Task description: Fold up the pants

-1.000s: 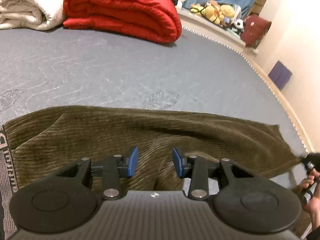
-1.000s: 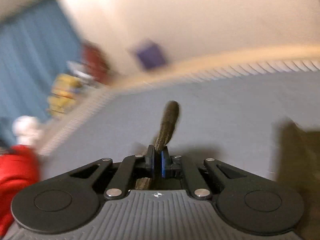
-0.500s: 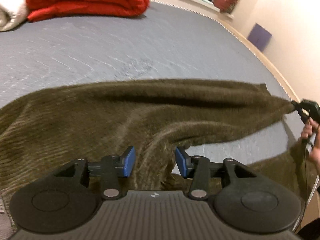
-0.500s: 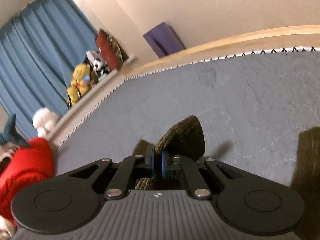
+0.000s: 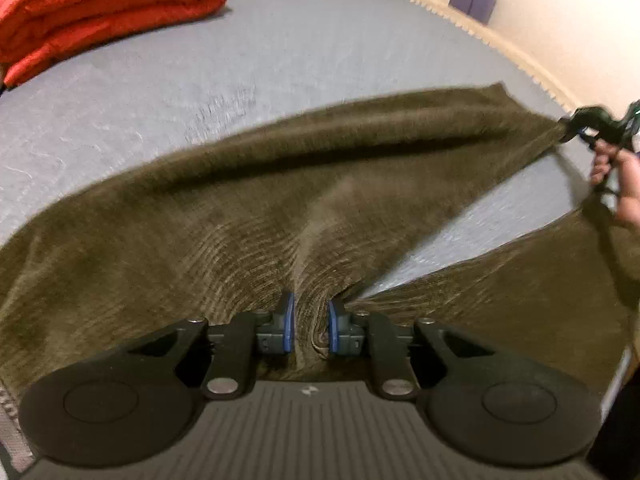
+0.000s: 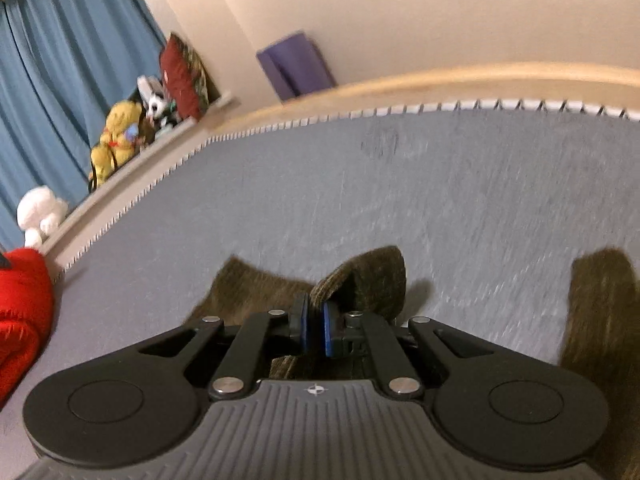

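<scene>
Meanwhile, the left gripper point(image 5: 309, 322) was closing on bunched olive pants point(image 5: 248, 216) spread over the grey mattress point(image 5: 280, 52); the right gripper point(image 6: 315, 330) stayed clamped on a hem corner

Black tongs point(image 5: 310, 326) — blue pads point(image 5: 287, 322), silver screws.

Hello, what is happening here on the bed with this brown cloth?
A person is folding olive corduroy pants on a grey mattress. The right gripper is shut on one end of a pant leg. The left gripper is closing on a bunched fold near the middle. The fabric stretches between them; no fold is finished yet.
</scene>
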Tool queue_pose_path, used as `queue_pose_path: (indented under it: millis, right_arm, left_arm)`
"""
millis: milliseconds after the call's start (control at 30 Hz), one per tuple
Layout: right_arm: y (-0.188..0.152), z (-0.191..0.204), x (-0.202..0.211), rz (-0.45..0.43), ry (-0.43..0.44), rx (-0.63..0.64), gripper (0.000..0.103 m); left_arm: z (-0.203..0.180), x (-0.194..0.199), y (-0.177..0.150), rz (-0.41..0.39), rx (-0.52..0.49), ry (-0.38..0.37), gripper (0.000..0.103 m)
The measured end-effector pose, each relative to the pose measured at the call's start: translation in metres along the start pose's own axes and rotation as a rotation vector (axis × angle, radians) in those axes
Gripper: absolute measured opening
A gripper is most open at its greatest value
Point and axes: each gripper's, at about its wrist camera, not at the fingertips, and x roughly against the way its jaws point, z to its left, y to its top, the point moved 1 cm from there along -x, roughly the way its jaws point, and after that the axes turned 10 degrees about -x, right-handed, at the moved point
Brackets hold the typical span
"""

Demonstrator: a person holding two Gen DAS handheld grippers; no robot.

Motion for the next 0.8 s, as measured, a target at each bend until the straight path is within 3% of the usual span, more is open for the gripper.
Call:
queue_pose_path:
  millis: [67,200,233,333,400,500,633,733,800]
  right_arm:
    - [-0.001,0.000,-0.001,0.002,-0.036,0.017,0.007]
    - [-0.012,-0.013,-0.023,0.137,-0.136,0.016,0.008]
    - [-0.011,-0.010,-0.022,0.129,-0.131,0.035,0.008]
    - [-0.006,-0.002,-0.012,0.114,-0.135,0.062,0.018]
    - [-0.004,0.001,-0.002,0.085,-0.132,0.053,0.048]
    - [-0.001,0.015,0.017,0.023,-0.112,0.078,0.054]
    - [-0.002,0.037,0.046,-0.017,-0.023,0.123,0.054]
    - [-0.003,0.056,0.075,-0.045,0.053,0.176,0.055]
    - [0.000,0.069,0.098,-0.060,0.108,0.214,0.056]
  left_arm:
    - [0.004,0.009,-0.002,0.005,-0.010,-0.024,0.018]
    - [0.011,0.005,-0.008,0.041,0.005,-0.039,0.025]
    - [0.009,0.005,-0.007,0.036,0.000,-0.042,0.026]
    - [0.008,0.018,0.000,-0.050,0.026,-0.058,0.039]
    - [0.020,0.029,0.002,-0.124,0.108,-0.088,0.043]
    - [0.038,0.037,-0.001,-0.158,0.182,-0.039,0.043]
    - [0.056,0.019,-0.018,-0.074,0.217,0.042,0.043]
    - [0.059,-0.010,-0.042,0.115,0.194,0.121,0.042]
    - [0.057,-0.011,-0.052,0.132,0.164,0.169,0.041]
